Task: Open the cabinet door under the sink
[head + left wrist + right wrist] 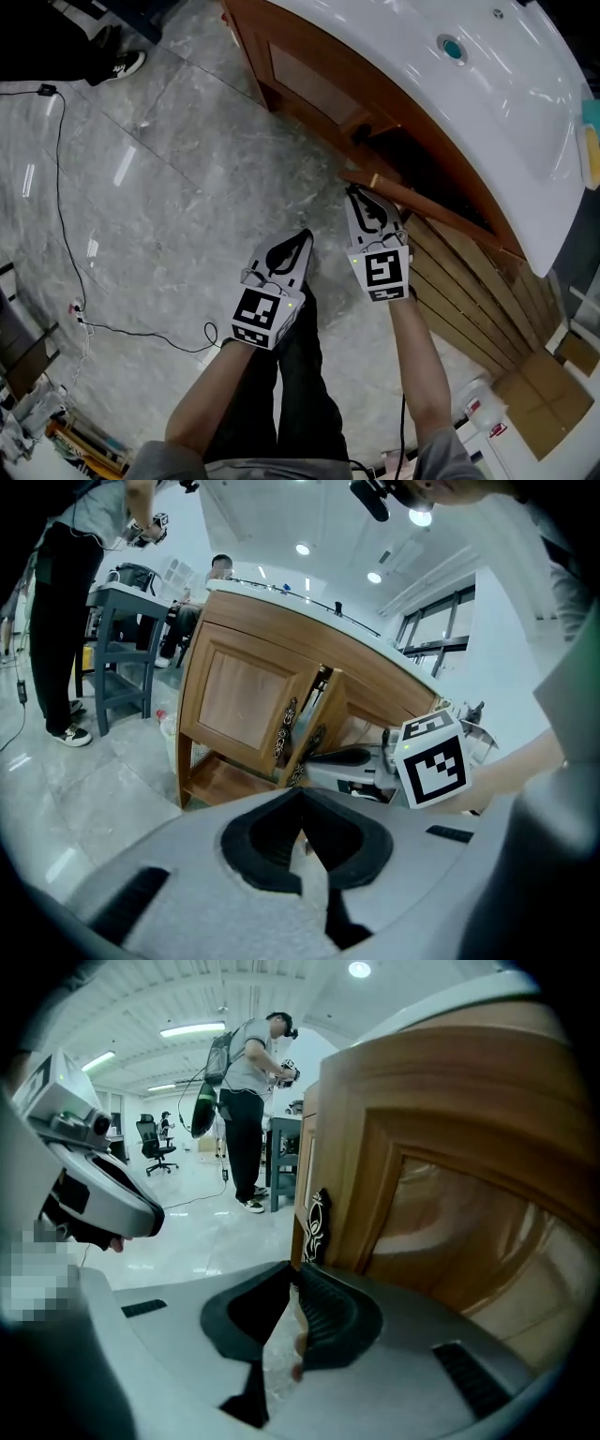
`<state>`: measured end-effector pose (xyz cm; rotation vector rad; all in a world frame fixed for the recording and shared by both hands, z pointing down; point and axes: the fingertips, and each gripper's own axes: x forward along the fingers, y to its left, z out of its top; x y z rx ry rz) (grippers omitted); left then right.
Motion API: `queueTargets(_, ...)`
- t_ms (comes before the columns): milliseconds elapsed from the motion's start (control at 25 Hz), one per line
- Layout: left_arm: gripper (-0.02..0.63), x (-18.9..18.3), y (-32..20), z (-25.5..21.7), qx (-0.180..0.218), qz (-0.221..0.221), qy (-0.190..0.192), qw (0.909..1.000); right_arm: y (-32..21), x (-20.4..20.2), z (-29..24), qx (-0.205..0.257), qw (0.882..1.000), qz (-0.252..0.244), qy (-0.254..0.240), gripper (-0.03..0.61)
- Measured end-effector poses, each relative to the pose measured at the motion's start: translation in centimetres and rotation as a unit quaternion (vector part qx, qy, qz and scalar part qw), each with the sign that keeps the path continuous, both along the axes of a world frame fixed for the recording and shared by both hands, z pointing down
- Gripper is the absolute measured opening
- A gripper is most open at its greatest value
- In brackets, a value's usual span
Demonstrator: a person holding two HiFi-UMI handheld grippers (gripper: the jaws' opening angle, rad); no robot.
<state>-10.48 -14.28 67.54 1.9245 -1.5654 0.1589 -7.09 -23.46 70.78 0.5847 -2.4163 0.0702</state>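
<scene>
1. The right gripper (360, 191) is clenched. Its jaws meet at the tips with nothing between them, as the right gripper view shows.
2. In the head view its tips sit right at the free edge of the cabinet door (422, 208). I cannot tell whether they touch the wood.
3. In the right gripper view, the door's dark ornate handle (317, 1225) stands at 12 o'clock from the jaw tips, just above them and outside their grip.
4. The door is ajar under the white sink (450, 103). It has swung out from the wooden cabinet, leaving a dark gap behind it. It fills the right gripper view from 12 to 4 o'clock.
5. The left gripper (304, 236) is also clenched and empty, its jaws closed tip to tip in the left gripper view.
6. In the head view it hangs over the grey marble floor (169, 187), at 8 o'clock from the right gripper and apart from the cabinet.
7. The neighbouring door (309, 84) lies shut at 11 o'clock from the open one. The left gripper view shows both doors' ornate handles side by side where the two doors meet.
8. Each gripper carries its marker cube (380, 270) near the wrist, and a bare forearm runs back from each toward 6 o'clock.
9. A person (246, 1091) stands well away at 11 o'clock in the right gripper view.
</scene>
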Motion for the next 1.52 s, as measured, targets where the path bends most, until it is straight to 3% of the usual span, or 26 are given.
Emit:
queueTargets(440,0.008,1.2,6.8,-0.4,0.013,0.001,0.007,0.9999,4.9,1.5,0.2,-0.009,0.998,-0.039,0.042,0.037)
queueTargets(680,0.008,2.3,8.8,0.0,0.012,-0.017,0.006,0.9998,6.6,2.4,0.3,-0.004,0.992,-0.104,0.064,0.037)
queueTargets(840,0.008,3.6,9.7,0.0,0.015,-0.024,-0.001,0.9996,7.9,3.2,0.1,0.02,0.983,-0.161,0.081,0.035)
queueTargets(1280,0.008,7.0,12.8,1.2,0.012,-0.144,-0.008,0.9895,13.5,6.9,0.6,0.022,0.952,-0.295,0.079,0.035)
queueTargets(1520,0.008,11.2,13.8,1.6,0.011,-0.157,-0.004,0.9876,16.5,10.7,0.6,0.017,0.937,-0.34,0.083,0.038)
